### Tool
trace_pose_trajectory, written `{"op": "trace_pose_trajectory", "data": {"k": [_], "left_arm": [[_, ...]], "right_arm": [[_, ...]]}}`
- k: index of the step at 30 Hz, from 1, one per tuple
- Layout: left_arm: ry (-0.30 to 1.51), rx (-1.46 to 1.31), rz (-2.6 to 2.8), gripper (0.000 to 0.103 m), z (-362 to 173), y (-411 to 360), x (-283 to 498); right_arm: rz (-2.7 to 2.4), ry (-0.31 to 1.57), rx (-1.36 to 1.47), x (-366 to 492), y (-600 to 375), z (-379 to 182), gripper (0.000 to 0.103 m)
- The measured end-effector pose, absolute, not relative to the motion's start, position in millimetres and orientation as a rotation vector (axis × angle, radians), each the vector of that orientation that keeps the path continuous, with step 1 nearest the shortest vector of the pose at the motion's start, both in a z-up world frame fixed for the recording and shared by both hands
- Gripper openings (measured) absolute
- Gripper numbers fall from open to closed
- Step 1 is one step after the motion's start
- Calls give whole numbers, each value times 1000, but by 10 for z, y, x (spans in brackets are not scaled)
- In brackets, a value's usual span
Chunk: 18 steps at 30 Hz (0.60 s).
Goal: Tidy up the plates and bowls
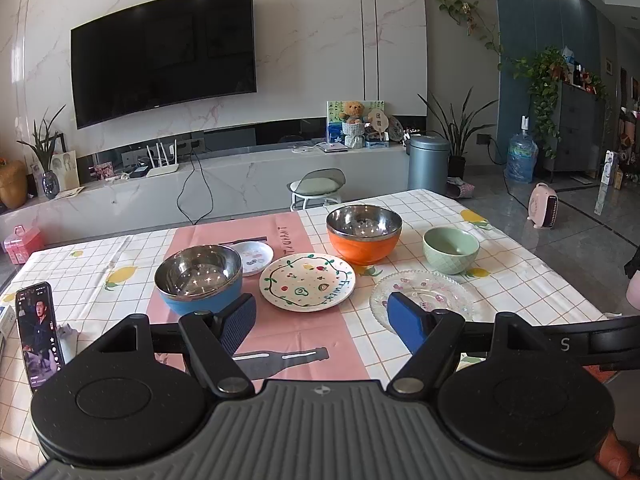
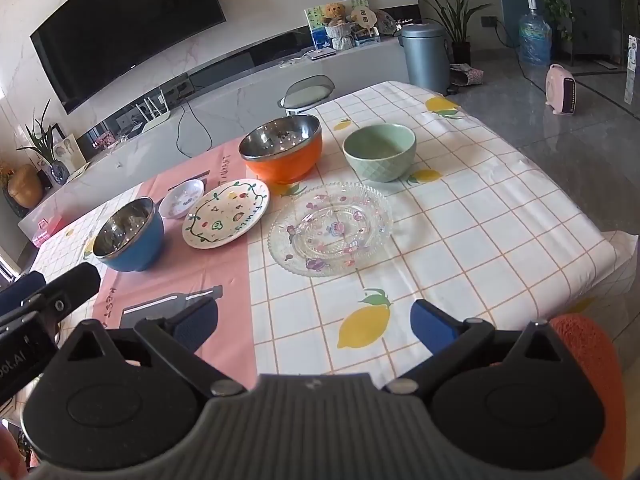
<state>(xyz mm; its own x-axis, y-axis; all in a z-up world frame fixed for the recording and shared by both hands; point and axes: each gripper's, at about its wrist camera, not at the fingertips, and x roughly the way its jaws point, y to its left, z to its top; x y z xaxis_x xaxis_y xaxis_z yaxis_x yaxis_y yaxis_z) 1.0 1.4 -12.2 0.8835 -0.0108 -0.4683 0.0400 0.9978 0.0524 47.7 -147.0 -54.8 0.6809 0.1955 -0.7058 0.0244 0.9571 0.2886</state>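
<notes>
Both your grippers, left (image 1: 322, 322) and right (image 2: 314, 322), hung with fingers spread and empty over the counter's near edge, the glass plate (image 2: 330, 228) straight ahead of the right, the blue bowl (image 1: 199, 278) nearer the left.

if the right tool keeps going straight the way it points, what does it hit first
Probably the clear glass plate with pink and purple prints, the nearest dish ahead of the open right tool. Only bare lemon-print tablecloth lies before it; depth is uncertain.

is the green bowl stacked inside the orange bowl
No, the green bowl stands by itself on the tablecloth, to the right of the orange bowl and apart from it.
</notes>
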Motion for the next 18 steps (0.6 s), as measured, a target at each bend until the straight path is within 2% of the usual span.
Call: {"op": "trace_pose_trajectory", "data": {"k": [18], "left_arm": [[500, 58, -32, 88, -194, -61, 22]], "right_arm": [[75, 848, 295, 505, -1493, -576, 100]]}}
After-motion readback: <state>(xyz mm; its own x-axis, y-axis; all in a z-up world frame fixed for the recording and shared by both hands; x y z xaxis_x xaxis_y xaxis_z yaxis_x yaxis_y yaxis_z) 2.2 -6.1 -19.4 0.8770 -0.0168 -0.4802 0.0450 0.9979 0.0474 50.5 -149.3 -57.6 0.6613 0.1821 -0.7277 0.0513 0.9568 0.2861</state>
